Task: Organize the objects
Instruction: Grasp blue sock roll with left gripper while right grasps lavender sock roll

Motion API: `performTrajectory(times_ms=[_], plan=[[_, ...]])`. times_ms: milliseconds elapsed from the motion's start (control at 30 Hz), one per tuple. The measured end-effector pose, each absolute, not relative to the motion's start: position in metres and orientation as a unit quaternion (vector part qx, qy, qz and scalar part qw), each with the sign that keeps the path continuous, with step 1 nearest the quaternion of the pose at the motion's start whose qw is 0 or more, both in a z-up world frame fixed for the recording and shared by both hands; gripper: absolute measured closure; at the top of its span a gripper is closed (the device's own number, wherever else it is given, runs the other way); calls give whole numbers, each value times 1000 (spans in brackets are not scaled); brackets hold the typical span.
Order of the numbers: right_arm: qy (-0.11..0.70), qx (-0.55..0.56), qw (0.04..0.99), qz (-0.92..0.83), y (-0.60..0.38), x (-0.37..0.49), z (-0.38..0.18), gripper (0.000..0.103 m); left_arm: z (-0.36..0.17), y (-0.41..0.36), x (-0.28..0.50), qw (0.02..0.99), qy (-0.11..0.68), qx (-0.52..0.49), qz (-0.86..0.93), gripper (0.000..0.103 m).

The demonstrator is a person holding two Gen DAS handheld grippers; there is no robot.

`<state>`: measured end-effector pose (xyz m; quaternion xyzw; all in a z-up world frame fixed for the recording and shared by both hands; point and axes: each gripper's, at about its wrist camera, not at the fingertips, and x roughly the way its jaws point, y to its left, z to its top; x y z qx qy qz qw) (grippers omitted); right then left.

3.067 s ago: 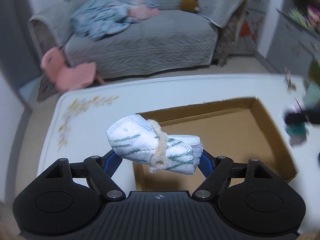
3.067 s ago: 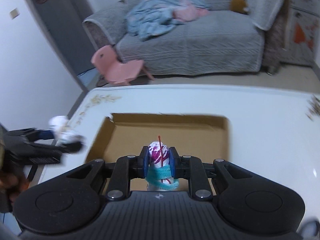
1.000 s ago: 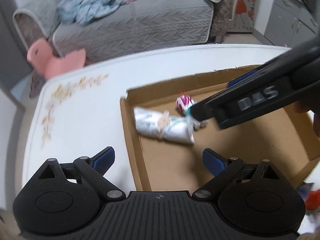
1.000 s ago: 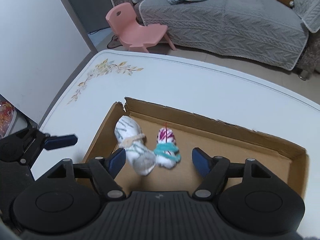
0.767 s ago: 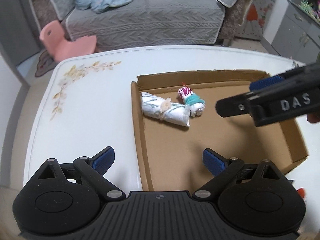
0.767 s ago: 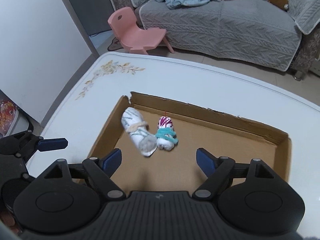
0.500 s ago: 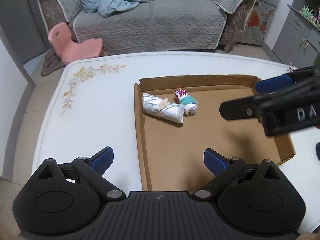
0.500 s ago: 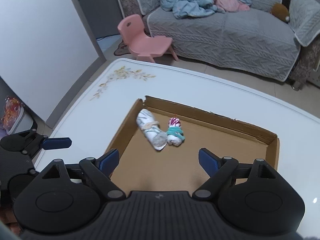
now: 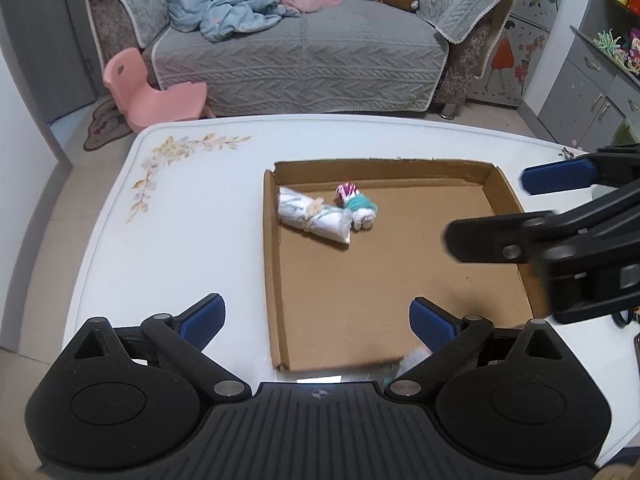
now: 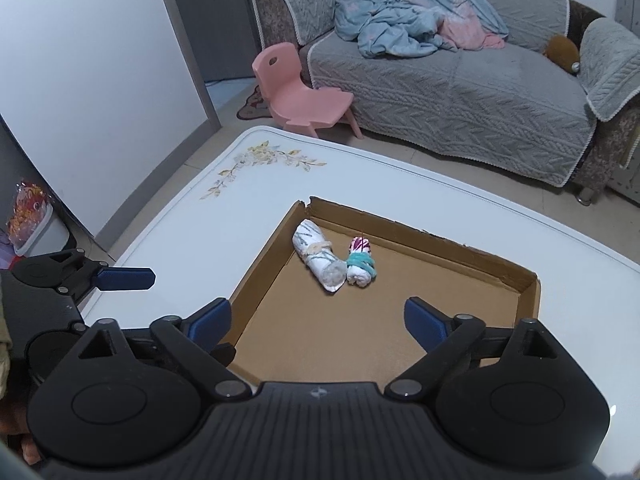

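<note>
Rolled socks, the striped roll [image 10: 318, 254] and the small teal-banded roll [image 10: 361, 265], lie touching in my cardboard box [image 10: 530, 286], both claws [image 9: 316, 318] [image 10: 318, 318] wide and empty, placement seemingly done.

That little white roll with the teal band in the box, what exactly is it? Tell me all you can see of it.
The small roll looks like soft white cloth rolled tight, with magenta markings at its far end and a teal band around its middle. It lies flat on the floor of the cardboard tray, near the far left corner, touching the larger green-streaked white roll at its left. Neither gripper touches it.
</note>
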<state>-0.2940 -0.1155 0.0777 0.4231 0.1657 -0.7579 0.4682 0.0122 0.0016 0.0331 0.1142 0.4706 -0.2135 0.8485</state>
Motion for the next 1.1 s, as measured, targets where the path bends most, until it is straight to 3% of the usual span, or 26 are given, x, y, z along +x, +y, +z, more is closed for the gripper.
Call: performTrajectory(times_ms=[100, 600, 700, 1100], plan=[[155, 423, 465, -762, -97, -286, 77, 1, 28, 10, -1, 848, 474, 118, -206, 1], [77, 522, 342, -778, 47, -263, 12, 1, -47, 53, -91, 809, 556, 103, -161, 1], [106, 554, 316, -763, 56, -256, -11, 12, -60, 56, -92, 805, 564, 96, -156, 1], [121, 596, 284, -741, 63, -245, -47, 14, -71, 53, -91, 808, 562, 78, -158, 0]])
